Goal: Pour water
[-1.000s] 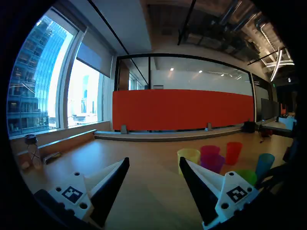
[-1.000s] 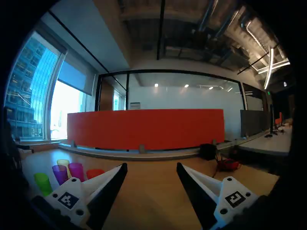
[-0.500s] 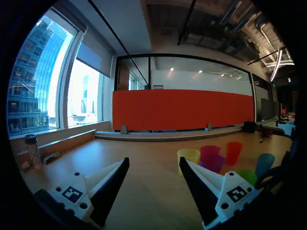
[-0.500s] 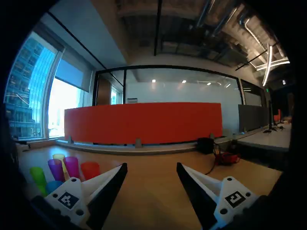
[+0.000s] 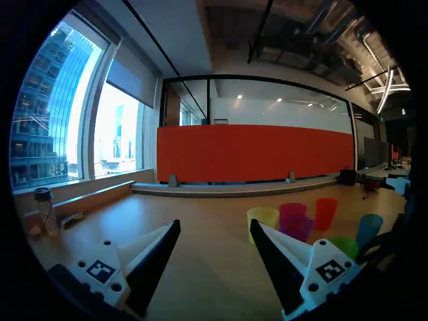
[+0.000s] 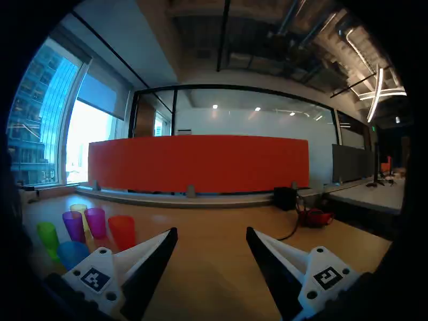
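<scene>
Low in the left gripper view, the left gripper [image 5: 214,229] stands wide open, holding nothing, over the wooden table [image 5: 214,278]. Coloured cups [image 5: 297,224] cluster at the lower right, partly behind one finger; a small jar [image 5: 45,209] sits far left. Low in the right gripper view, the right gripper [image 6: 211,232] is equally spread and empty, the cups [image 6: 96,222] grouped at lower left.

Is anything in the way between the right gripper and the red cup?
Nothing visible does. The red cup stands left of the open right gripper, with just bare wooden table between them.
</scene>
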